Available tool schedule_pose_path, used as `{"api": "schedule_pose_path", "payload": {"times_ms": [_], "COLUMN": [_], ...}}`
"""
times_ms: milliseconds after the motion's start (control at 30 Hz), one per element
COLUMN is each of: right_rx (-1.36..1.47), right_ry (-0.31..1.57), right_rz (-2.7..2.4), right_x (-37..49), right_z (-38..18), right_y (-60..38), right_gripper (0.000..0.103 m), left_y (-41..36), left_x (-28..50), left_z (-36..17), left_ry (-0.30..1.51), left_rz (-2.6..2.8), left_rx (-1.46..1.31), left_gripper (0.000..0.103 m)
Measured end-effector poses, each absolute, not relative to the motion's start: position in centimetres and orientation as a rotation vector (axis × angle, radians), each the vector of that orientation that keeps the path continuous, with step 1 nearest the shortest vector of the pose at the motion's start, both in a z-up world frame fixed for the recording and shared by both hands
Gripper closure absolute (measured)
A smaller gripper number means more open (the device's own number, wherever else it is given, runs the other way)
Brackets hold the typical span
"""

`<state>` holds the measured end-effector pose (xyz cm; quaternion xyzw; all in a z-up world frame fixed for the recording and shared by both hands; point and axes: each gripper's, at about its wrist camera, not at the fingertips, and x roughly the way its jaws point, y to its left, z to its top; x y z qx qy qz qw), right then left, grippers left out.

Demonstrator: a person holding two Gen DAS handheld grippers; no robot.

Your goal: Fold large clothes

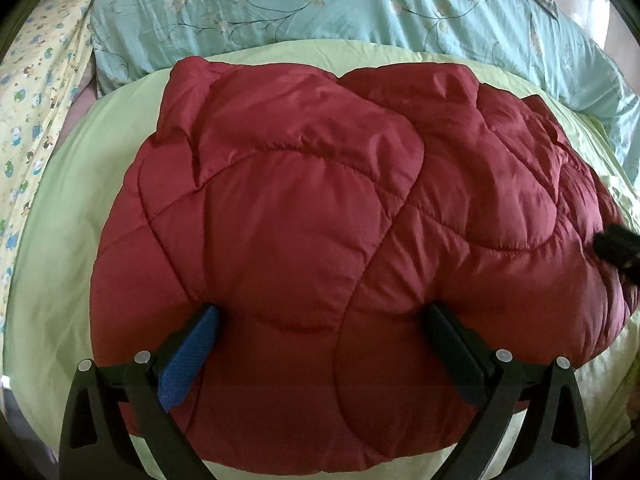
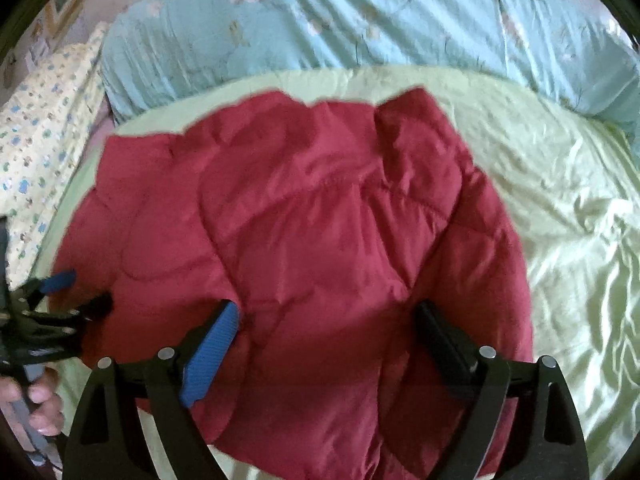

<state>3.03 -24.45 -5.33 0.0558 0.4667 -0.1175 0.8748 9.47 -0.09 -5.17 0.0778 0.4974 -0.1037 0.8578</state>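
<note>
Both jaws wide over the red quilted jacket (image 1: pixel 280 208) — left gripper (image 1: pixel 320 316), right gripper (image 2: pixel 326 310) — I'd pinch the near hem evenly.

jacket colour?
Dark red, quilted jacket; clearest in the left wrist view.

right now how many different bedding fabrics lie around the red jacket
3. Green sheet under the red jacket, teal floral quilt beyond it, yellow patterned cloth at the left. More may be hidden outside the views.
</note>
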Motion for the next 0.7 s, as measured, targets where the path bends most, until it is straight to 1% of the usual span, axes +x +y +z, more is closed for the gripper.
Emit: {"api": "schedule_pose_path", "payload": {"times_ms": [67, 167, 267, 367, 533, 700], "right_rx": [0.107, 0.083, 0.06, 0.051, 0.088, 0.096], "right_ry": [0.937, 0.941, 0.988, 1.028, 1.026, 1.026], "right_rz": [-0.218, -0.188, -0.174, -0.186, -0.204, -0.207], "right_x": [2.9, 3.8, 5.3, 6.3, 7.2, 7.3], "right_z": [-4.3, -3.8, -5.1, -6.9, -7.9, -8.0], "right_y": [-23.9, -23.1, -22.8, -23.1, -25.1, -25.4], "right_gripper": [0.012, 0.012, 0.012, 0.01, 0.009, 0.008], "left_y": [-0.3, -0.4, -0.5, -0.5, -0.2, 1.4], "left_x": [9.5, 9.5, 9.5, 9.4, 9.7, 10.9], "left_z": [-5.2, -5.2, -5.3, -5.3, -4.2, -2.6], "left_ry": [1.044, 1.045, 1.045, 1.044, 1.049, 1.02], "left_rz": [-0.214, -0.214, -0.216, -0.216, -0.23, -0.231], "left_rx": [0.165, 0.163, 0.16, 0.161, 0.117, 0.033], "left_gripper": [0.0, 0.0, 0.0, 0.0, 0.0, 0.003]}}
